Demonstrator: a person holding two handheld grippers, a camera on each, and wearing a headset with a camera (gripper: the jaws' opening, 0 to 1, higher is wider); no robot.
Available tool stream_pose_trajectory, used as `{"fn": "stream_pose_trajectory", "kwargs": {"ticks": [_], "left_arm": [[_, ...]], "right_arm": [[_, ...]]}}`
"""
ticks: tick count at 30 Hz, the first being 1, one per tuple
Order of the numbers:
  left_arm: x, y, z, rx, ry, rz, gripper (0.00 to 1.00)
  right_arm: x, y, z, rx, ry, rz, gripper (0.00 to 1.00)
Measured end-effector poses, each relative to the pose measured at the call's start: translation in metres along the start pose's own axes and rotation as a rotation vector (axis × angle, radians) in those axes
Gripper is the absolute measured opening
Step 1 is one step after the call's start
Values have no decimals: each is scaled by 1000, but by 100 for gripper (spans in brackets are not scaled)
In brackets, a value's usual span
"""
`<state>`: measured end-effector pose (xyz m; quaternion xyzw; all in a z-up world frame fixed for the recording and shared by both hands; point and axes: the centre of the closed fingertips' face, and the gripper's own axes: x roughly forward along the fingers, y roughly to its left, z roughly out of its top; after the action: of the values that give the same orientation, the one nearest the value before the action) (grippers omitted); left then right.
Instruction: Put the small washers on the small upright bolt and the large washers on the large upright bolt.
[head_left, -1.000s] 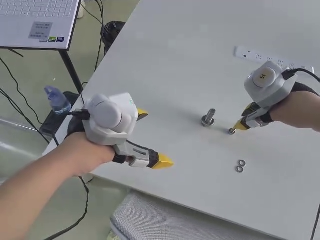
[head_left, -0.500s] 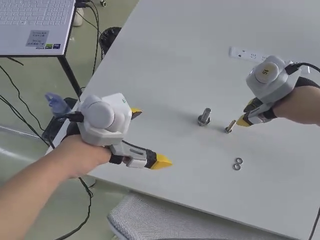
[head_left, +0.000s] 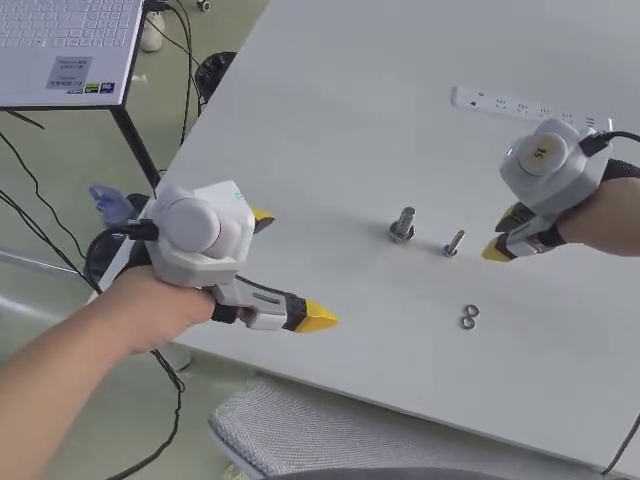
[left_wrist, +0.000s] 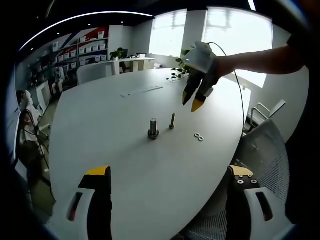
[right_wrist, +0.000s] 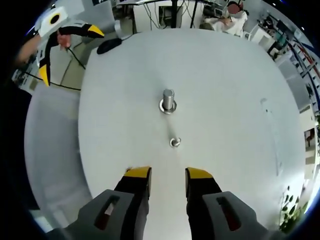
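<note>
We judge the task unfinished. Two washers (head_left: 468, 317) lie flat on the table (head_left: 330, 120), touching each other, near the large bolt (head_left: 403, 225) on its side toward us, and they sit on neither bolt. The large bolt stands upright with a wider collar at its foot, and we cannot tell whether that is its own head or washers stacked there. The small bolt (head_left: 454, 243) stands just beside the large bolt, and in the right gripper view a ring shows round its base, which is equally unclear. The right gripper (head_left: 503, 235) hovers past the small bolt, on the far side from the large bolt, with its jaws a little parted and holding nothing. The left gripper (head_left: 292, 267) is well apart from the large bolt, out by the table's edge, with its jaws spread wide and empty. What is left, as we read it, is to lift the two loose washers, which look small, and thread them onto the small bolt.
</note>
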<state>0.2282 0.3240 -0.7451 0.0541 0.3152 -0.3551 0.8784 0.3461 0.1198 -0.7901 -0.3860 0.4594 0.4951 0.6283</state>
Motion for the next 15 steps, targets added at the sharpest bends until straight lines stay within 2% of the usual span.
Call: {"fn": "stream_pose_trajectory", "kwargs": {"ticks": [5,15], "left_arm": [[-2,-3,-1,-22,-10,3,95],[-2,-7,-4,-12,-6,0,93]], "right_arm": [[-2,11,-7,-1,7,7,29],[1,34,-17,6,18,33,29]]}}
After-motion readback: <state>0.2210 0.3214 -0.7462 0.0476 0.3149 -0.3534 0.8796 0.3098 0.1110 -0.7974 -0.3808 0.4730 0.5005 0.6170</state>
